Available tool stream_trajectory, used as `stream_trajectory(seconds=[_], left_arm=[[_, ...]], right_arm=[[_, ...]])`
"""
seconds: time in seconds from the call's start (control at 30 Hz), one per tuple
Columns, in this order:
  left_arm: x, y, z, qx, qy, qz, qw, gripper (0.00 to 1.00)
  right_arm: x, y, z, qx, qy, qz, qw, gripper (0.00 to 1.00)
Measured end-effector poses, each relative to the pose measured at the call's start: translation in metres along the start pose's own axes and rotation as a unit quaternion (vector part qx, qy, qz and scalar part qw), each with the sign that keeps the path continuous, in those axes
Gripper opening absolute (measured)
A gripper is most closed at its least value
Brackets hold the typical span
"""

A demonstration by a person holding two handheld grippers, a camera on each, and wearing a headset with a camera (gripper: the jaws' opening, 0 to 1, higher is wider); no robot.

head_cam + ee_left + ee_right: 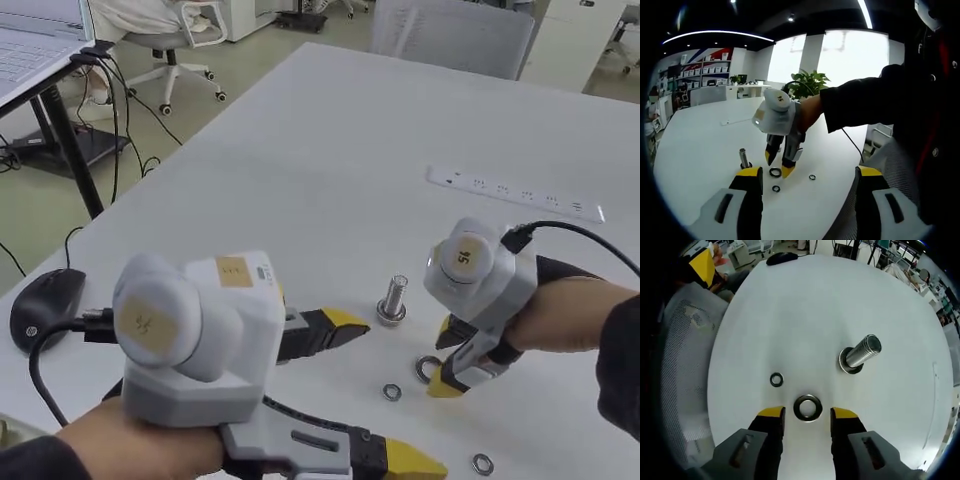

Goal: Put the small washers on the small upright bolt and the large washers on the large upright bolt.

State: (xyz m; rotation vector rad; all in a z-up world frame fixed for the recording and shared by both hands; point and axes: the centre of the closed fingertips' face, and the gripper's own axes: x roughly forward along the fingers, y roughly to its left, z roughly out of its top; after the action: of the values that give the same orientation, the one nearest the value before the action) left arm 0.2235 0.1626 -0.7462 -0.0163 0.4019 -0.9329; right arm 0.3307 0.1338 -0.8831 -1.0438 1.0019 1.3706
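Across the white table [330, 150] there is wide bare surface to the far side and to the left. A mouse [40, 305] sits by the left edge, and a power strip [515, 193] lies far right, well apart from the work. Toward the near right stands the upright bolt [393, 298], with nothing touching it. Just near-right of it the large washer [428, 368] lies flat. The right gripper [807, 415] points down at it with jaws parted slightly wider than the washer, one tip on each side (not clamping). One small washer [392, 392] lies just left of the large one, and a second small washer [483, 463] lies nearer, apart. The left gripper [403, 395] hangs at near left, jaws spread wide and holding nothing. Its far jaw points at the bolt from the left, short of it.
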Motion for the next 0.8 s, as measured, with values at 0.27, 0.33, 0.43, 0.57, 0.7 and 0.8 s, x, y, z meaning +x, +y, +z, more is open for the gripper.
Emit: stream_trajectory(seconds=[0.27,0.33,0.43,0.57,0.7,0.8], left_arm=[[-0.0002,0.0013,0.0001,-0.002,-0.002,0.002,1.0000,0.75],[-0.0003,0.0016,0.0002,-0.002,-0.002,0.003,1.0000,0.75],[-0.0002,0.0009,0.0005,-0.002,-0.002,0.003,1.0000,0.75],[-0.0002,0.0002,0.0010,-0.002,-0.004,0.003,1.0000,0.75],[-0.0005,0.0000,0.0012,-0.003,-0.004,0.004,1.0000,0.75],[-0.0009,0.0002,0.0008,-0.003,-0.004,0.005,1.0000,0.75]], right_arm=[[0.0017,0.0002,0.0002,-0.004,0.003,-0.004,1.0000,0.34],[0.0015,-0.0002,-0.0010,-0.006,0.006,-0.005,1.0000,0.33],[0.0011,0.0015,-0.0015,-0.006,0.006,-0.005,1.0000,0.31],[0.0005,0.0026,-0.0011,-0.010,0.004,-0.006,0.9999,0.25],[0.0001,0.0036,-0.0010,-0.011,0.005,-0.005,0.9999,0.25],[-0.0003,0.0041,-0.0007,-0.010,0.003,-0.005,0.9999,0.24]])
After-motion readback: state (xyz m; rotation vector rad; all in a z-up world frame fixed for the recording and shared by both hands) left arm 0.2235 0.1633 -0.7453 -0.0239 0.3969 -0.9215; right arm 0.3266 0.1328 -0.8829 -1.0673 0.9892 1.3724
